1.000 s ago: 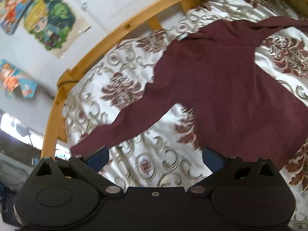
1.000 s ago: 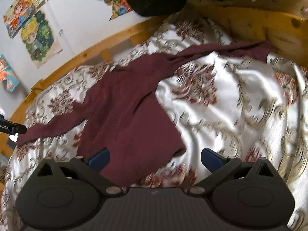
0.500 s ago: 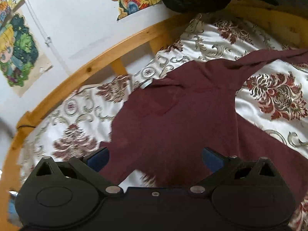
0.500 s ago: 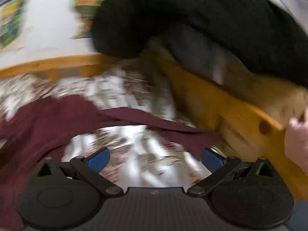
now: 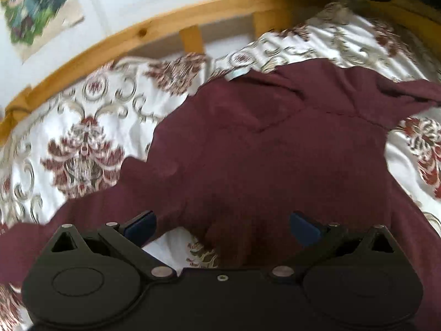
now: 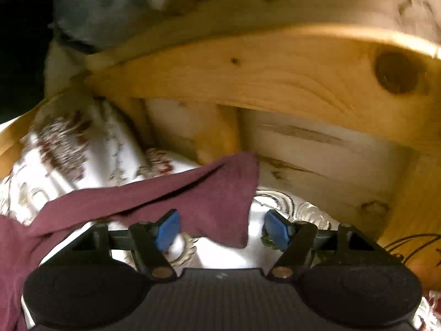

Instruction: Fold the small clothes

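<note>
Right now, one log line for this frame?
left gripper: open over sweater | right gripper: open at sleeve end | nothing held

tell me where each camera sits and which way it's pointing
Left wrist: sits on the left gripper, looking down over the maroon top spread on the patterned bedspread, wooden bed rail and wall beyond; its open blue-tipped fingers show.
Right wrist: sits on the right gripper, low, facing the wooden bed frame; the top's sleeve end lies between its open fingers.
Shared: the top, the bedspread and the wooden bed.
</note>
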`<state>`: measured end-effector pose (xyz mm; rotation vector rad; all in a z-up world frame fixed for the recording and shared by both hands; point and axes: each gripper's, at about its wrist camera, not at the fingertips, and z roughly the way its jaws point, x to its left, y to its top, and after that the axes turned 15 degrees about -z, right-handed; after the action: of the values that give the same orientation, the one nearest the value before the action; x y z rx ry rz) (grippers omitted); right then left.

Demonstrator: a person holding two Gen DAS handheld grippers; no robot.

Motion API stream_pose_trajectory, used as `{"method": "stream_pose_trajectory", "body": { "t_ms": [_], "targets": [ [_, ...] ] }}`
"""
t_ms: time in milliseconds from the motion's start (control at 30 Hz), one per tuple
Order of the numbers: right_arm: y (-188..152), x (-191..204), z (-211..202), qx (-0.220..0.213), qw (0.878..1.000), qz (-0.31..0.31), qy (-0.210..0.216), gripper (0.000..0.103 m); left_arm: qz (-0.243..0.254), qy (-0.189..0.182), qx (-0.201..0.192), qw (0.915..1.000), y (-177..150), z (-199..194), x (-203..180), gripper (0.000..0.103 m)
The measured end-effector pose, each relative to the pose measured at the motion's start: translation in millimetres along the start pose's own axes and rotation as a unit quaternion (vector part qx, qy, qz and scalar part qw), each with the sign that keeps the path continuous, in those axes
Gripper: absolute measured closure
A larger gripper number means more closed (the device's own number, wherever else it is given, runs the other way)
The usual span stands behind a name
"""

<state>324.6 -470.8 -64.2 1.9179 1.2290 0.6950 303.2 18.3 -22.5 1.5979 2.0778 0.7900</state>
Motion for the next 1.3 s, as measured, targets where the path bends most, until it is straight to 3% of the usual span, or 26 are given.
{"method": "stream_pose_trajectory", "body": {
  "t_ms": [67, 167, 200, 333, 433, 567, 667, 733, 833, 933, 1100, 1200, 1300],
  "targets": [
    [-2.8, -4.3, 5.2, 0.006, 1.0, 0.011, -0.005, 0.073, -0.016, 0.0, 0.013, 0.9998, -0.2, 4.9, 7.6, 0.001],
    [-4.2, -3.4, -4.1, -0.011, 1.0, 0.012, -0.008, 0.096, -0.032, 0.001, 0.02, 0.9993, -2.8, 2.6, 17.1, 0.001],
    [-3.6, -2.2, -13.6, -0.027, 1.0, 0.005, -0.003, 0.097, -0.035, 0.001, 0.019, 0.9992, -3.8, -0.4, 19.8, 0.001],
    [3.6, 17.4, -66.0, -0.102, 0.992, -0.069, 0.037, 0.1, -0.034, 0.007, 0.005, 0.9994, -7.7, -18.9, 27.6, 0.001],
    [18.4, 29.0, -109.5, -0.137, 0.979, -0.115, 0.102, 0.1, -0.038, 0.013, -0.007, 0.9992, -8.5, -34.2, 34.3, 0.001],
    [50.0, 31.3, -152.0, -0.133, 0.965, -0.118, 0.194, 0.1, -0.05, 0.009, -0.018, 0.9986, -9.5, -54.0, 44.1, 0.001],
    [74.2, 19.6, -177.6, -0.113, 0.955, -0.071, 0.266, 0.1, -0.058, 0.004, -0.028, 0.9979, -12.1, -67.1, 51.0, 0.001],
    [85.2, 12.7, -187.9, -0.101, 0.951, -0.044, 0.287, 0.1, -0.063, 0.002, -0.033, 0.9975, -14.3, -73.9, 55.8, 0.001],
    [88.0, -1.6, -185.1, -0.063, 0.954, 0.015, 0.292, 0.1, -0.075, -0.003, -0.036, 0.9965, -16.6, -79.9, 62.6, 0.001],
    [79.7, -11.3, -182.3, -0.064, 0.963, 0.043, 0.26, 0.1, -0.085, -0.01, -0.032, 0.9958, -18.4, -81.9, 68.9, 0.001],
    [72.3, 0.9, -193.3, -0.116, 0.967, -0.019, 0.227, 0.1, -0.082, -0.008, -0.035, 0.996, -20.4, -82.2, 77.2, 0.001],
    [75.4, 33.3, -208.3, -0.169, 0.956, -0.081, 0.225, 0.1, -0.089, -0.005, -0.033, 0.9954, -18.6, -80.5, 84.0, 0.001],
    [79.0, 84.2, -222.6, -0.223, 0.929, -0.16, 0.246, 0.1, -0.1, -0.004, -0.032, 0.9944, -16.4, -81.3, 93.3, 0.001]
  ]
}}
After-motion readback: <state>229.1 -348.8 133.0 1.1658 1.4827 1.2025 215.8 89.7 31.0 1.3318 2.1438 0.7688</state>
